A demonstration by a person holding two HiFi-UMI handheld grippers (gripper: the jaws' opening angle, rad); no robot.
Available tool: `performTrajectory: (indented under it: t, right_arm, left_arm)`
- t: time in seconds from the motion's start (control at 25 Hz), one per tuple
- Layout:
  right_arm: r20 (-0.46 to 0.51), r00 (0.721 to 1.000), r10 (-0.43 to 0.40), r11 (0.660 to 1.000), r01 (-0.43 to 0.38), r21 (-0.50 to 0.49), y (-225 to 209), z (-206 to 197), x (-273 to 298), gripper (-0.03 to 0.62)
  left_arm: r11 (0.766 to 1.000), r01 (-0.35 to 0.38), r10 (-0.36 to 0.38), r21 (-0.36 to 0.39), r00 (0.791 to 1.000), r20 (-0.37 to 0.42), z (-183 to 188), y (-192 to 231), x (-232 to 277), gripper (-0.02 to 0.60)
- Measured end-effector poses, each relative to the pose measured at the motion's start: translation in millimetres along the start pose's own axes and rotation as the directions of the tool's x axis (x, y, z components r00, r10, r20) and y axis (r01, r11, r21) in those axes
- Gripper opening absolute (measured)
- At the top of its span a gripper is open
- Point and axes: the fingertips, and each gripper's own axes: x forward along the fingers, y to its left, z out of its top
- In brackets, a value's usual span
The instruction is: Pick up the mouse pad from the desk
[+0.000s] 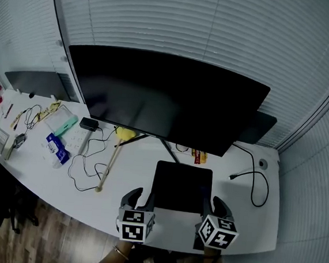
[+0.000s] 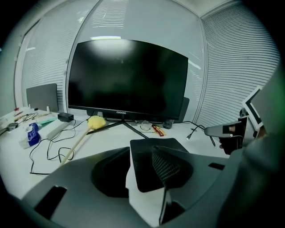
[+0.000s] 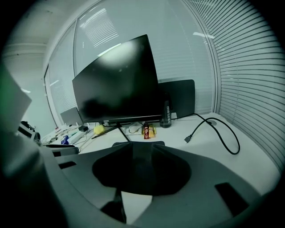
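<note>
The black mouse pad (image 1: 182,185) lies flat on the white desk (image 1: 131,180) in front of the monitor stand. In the head view my left gripper (image 1: 140,200) is at the pad's near left corner and my right gripper (image 1: 215,207) at its near right corner. In the left gripper view the mouse pad's (image 2: 144,156) corner lies between the parted jaws of the left gripper (image 2: 142,176), and no pad presses on it. In the right gripper view the right gripper (image 3: 138,178) also stands open, and only the far edge of the mouse pad (image 3: 138,144) shows past the jaws.
A large dark monitor (image 1: 168,96) stands behind the pad. A yellow duster on a wooden stick (image 1: 111,160) and a black charger with its cord (image 1: 88,123) lie to the left. A loose black cable (image 1: 257,186) lies to the right, and a snack packet (image 1: 199,156) sits near the stand.
</note>
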Motion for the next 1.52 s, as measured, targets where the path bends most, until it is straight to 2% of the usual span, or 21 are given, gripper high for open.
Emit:
performTrajectory:
  t: [1.04, 1.52]
  right_arm:
    - [-0.136, 0.990, -0.026, 1.000, 0.028, 0.013, -38.5, -50.6, 44.4, 0.143]
    - [-0.173, 0.984, -0.046, 0.999, 0.048, 0.005, -51.6, -68.4, 70.9, 0.143]
  left_arm:
    - [1.000, -0.021, 0.020, -0.015, 0.993, -0.113, -36.7, 2.4, 50.3, 0.170]
    - [0.998, -0.031, 0.022, -0.053, 0.987, -0.159, -49.8, 10.6, 75.6, 0.170]
